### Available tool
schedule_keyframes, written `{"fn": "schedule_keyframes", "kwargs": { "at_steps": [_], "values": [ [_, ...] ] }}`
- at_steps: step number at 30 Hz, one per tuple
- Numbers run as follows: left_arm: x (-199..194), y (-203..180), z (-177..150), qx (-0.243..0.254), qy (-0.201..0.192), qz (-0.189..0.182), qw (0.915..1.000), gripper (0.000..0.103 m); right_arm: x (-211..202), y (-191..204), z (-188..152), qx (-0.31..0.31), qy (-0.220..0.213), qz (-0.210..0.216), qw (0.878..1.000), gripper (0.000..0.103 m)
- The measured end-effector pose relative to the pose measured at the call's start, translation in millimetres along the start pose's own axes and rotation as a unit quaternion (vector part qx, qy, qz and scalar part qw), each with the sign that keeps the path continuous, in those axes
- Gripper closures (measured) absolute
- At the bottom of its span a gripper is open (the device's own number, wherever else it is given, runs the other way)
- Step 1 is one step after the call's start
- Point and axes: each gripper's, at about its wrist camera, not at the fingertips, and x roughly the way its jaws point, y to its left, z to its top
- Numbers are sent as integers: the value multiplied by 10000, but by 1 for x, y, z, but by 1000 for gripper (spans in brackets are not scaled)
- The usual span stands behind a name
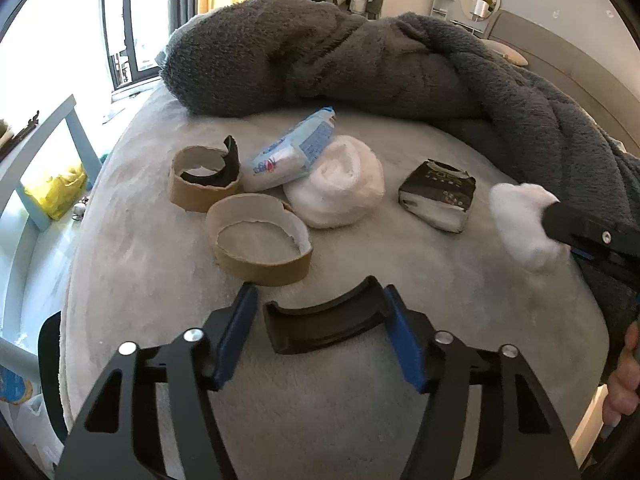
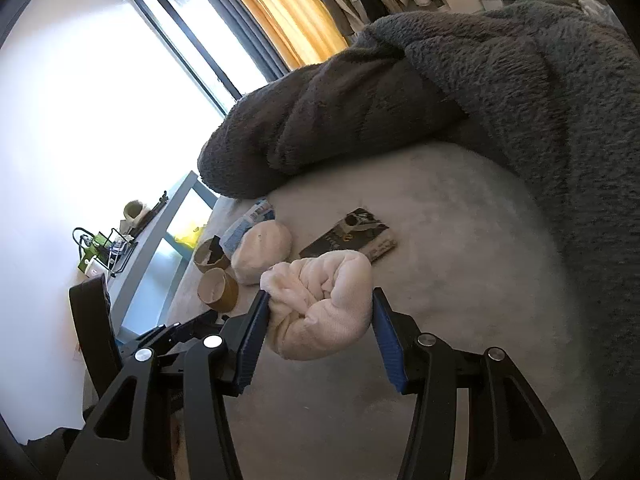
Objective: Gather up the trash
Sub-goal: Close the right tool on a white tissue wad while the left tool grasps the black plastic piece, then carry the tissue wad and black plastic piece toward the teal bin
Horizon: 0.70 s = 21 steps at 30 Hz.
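Observation:
Trash lies on a light grey bed cover (image 1: pixel 160 280). A curved black plastic piece (image 1: pixel 328 326) lies between the blue pads of my left gripper (image 1: pixel 319 291). The right pad touches its end and a thin gap shows at the left pad. Beyond it are two cardboard tape rings (image 1: pixel 260 240) (image 1: pixel 200 188), a blue-and-white tissue pack (image 1: pixel 292 152), a white wad (image 1: pixel 336 184) and a dark packet (image 1: pixel 438 194). My right gripper (image 2: pixel 319 294) is shut on a crumpled white tissue wad (image 2: pixel 320 308), lifted off the bed. It shows at the right of the left wrist view, right gripper (image 1: pixel 556 232) and wad (image 1: pixel 520 220).
A thick dark grey blanket (image 1: pixel 360 52) is heaped along the back and right of the bed. A light blue table frame (image 1: pixel 76 136) and a yellow bag (image 1: pixel 60 188) stand past the bed's left edge. A person's hand (image 1: pixel 624 376) is at the right rim.

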Motion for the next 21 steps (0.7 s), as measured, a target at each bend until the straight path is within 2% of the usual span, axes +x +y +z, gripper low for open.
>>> {"fn": "schedule_keyframes", "kwargs": {
  "at_steps": [9, 21],
  "values": [
    [-1, 3, 0, -129, -101, 2, 9999, 54, -9, -2, 2, 18, -81, -12, 10000, 51],
    [-15, 21, 0, -346, -246, -540, 9976, 59, 4, 25, 11, -138, -80, 106, 9998, 51]
  ]
}}
